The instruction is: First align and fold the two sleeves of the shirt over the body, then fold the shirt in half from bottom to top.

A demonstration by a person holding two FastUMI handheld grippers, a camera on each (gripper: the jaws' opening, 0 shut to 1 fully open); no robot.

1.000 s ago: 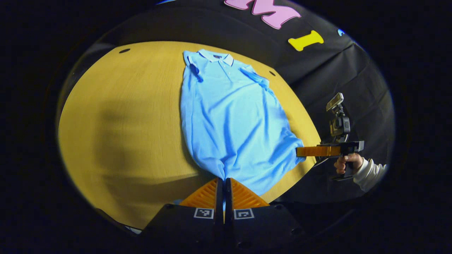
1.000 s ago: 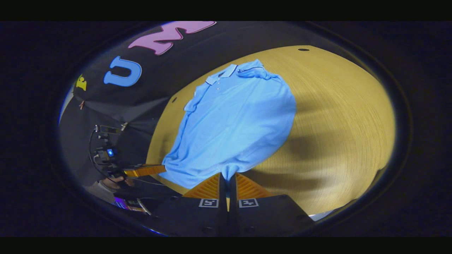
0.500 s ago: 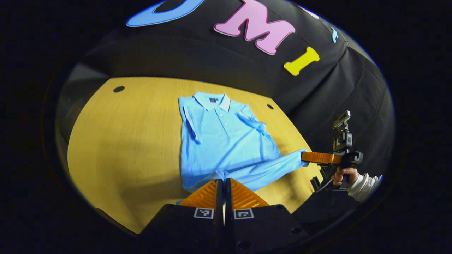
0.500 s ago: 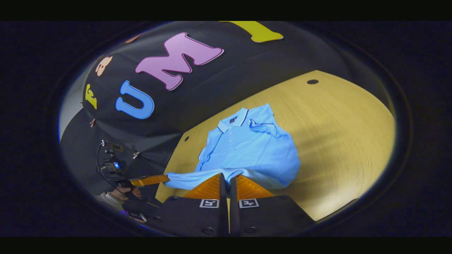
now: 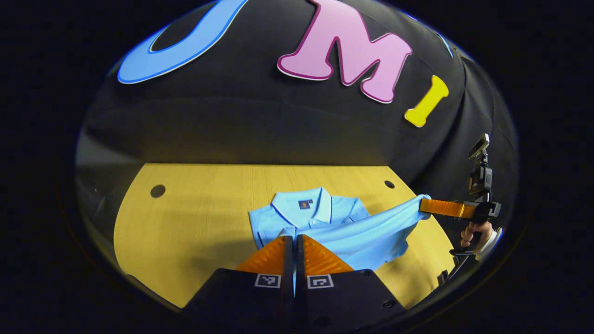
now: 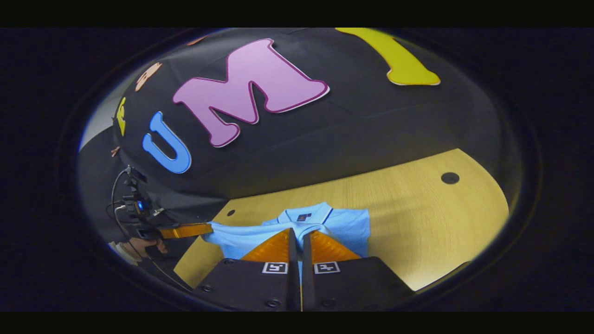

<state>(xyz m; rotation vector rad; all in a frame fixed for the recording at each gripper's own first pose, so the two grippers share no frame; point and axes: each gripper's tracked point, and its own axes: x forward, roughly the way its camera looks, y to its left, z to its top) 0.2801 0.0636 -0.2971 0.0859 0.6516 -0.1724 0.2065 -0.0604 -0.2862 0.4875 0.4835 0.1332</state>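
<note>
Your light-blue shirt [image 5: 334, 227] lies near the table's [image 5: 195, 222] far edge, collar [image 5: 301, 206] up, hem lifted over the body. L gripper [image 5: 293, 241] & R gripper [image 6: 297, 234] each clamp a hem corner, held low & level

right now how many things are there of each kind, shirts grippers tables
light blue polo shirt: 1
handheld grippers: 2, the left gripper and the right gripper, each shut on the shirt's bottom hem
wooden table: 1
total: 4
</note>
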